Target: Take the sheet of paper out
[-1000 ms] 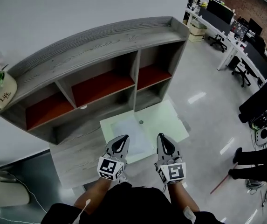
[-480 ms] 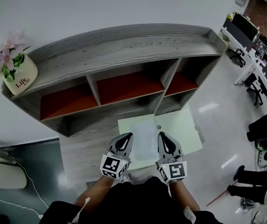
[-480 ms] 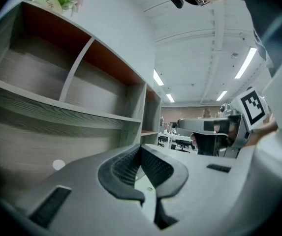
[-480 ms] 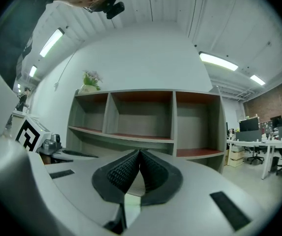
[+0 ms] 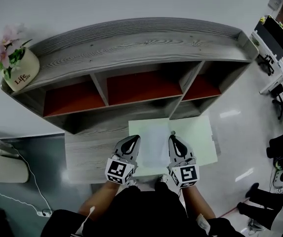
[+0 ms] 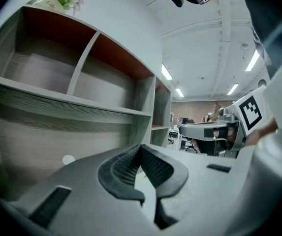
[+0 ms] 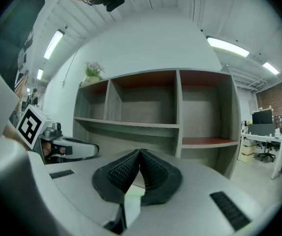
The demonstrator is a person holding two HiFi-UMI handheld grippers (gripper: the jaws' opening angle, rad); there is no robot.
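A white sheet of paper (image 5: pixel 154 144) lies on a pale green folder (image 5: pixel 198 137) on the grey wooden desk (image 5: pixel 89 149), just in front of the shelf unit (image 5: pixel 131 43). My left gripper (image 5: pixel 130 139) hovers at the sheet's left edge and my right gripper (image 5: pixel 175 138) at its right edge, both pointing at the shelf. In the left gripper view the left gripper (image 6: pixel 141 146) has its tips together with nothing between them. The right gripper (image 7: pixel 140 151) is likewise shut and empty, with a strip of pale green showing below its pads.
The shelf unit has red-backed compartments (image 5: pixel 141 85), all bare. A flower pot (image 5: pixel 20 70) stands on its top left end. Office desks and chairs (image 5: pixel 279 43) fill the far right. A white object with a cable (image 5: pixel 0 169) sits at the left.
The view has swung so the shelf now faces me squarely. Both grippers have moved closer to the shelf and now flank the white sheet. Their jaws stayed shut.
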